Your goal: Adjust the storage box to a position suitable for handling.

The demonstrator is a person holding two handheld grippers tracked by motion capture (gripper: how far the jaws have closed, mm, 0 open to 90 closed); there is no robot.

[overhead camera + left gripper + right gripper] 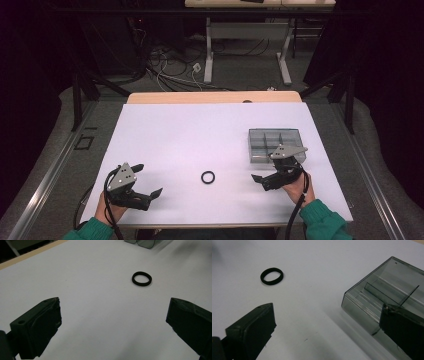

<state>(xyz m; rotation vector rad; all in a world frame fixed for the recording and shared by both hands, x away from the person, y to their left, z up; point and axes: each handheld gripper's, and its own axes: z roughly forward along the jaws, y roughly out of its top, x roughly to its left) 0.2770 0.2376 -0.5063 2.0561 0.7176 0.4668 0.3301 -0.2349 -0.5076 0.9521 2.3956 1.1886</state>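
- Black ring (208,177) lies flat on the white table (190,130), toward the near edge and about midway between the two grippers, touching neither.
- In the left gripper view the ring (141,278) sits ahead of the jaws and a little to the right, well apart from both; in the right gripper view it (271,276) lies ahead and to the left.
- Left gripper (148,181) is at the near left of the table, held in the person's left hand (111,210); its jaws are spread wide with nothing between them but bare tabletop, so it is released and empty.
- Right gripper (265,172) is at the near right, held in the right hand (297,187); its jaws also stand wide apart and grip nothing.
- Clear compartment box (276,143) stands on the right side of the table, just beyond the right gripper. In the right gripper view the box (384,292) lies just ahead of the right-hand jaw; I cannot tell whether that jaw touches its wall.
- The box's compartments that can be seen look empty.
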